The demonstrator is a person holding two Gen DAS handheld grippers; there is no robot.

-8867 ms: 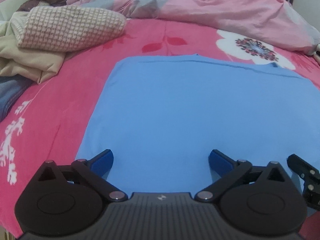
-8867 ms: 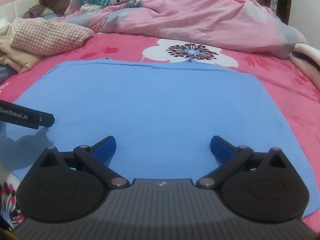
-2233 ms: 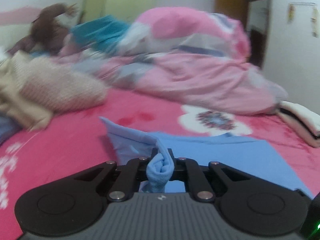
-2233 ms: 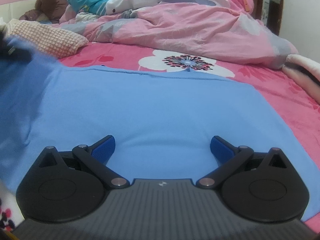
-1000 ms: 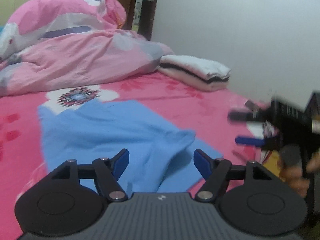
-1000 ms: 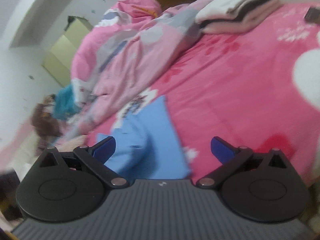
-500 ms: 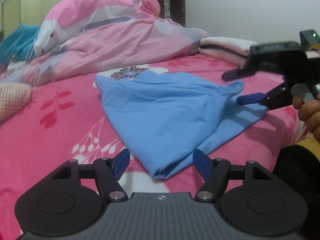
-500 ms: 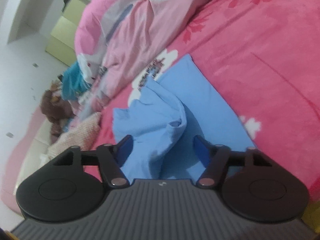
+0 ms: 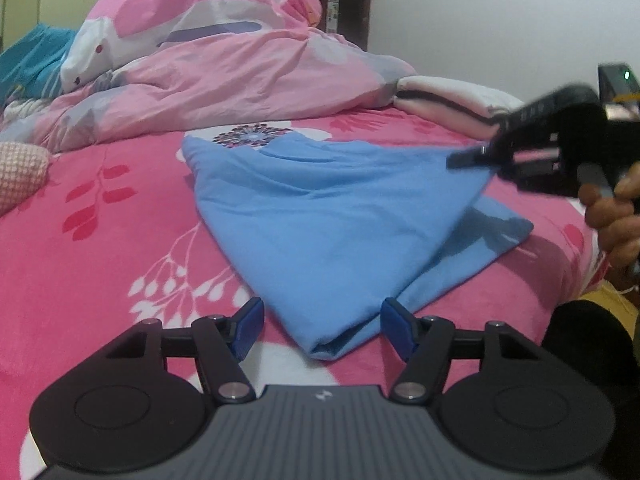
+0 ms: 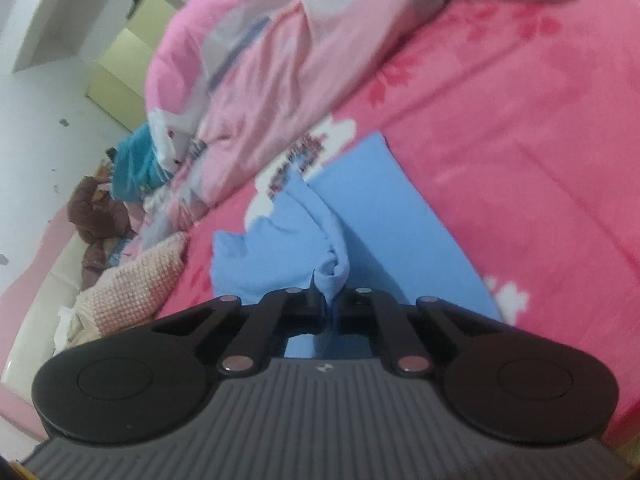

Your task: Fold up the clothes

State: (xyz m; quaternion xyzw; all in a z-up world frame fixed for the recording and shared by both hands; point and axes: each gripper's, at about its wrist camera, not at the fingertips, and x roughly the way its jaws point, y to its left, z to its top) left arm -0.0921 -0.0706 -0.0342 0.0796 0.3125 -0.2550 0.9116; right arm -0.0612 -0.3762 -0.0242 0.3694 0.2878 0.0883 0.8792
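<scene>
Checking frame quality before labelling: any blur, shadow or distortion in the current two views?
Left wrist view: right gripper is motion-blurred at the right edge; it casts a dark shadow on the blue garment; fisheye bends the bed. Right wrist view: soft all over, horizon strongly tilted, the garment bunch at the fingers still readable.

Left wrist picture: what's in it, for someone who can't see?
A blue cloth lies half folded on a pink flowered bed, its near corner between the open left claw. The right claw pinches the far corner beside a crumpled pink quilt.
</scene>
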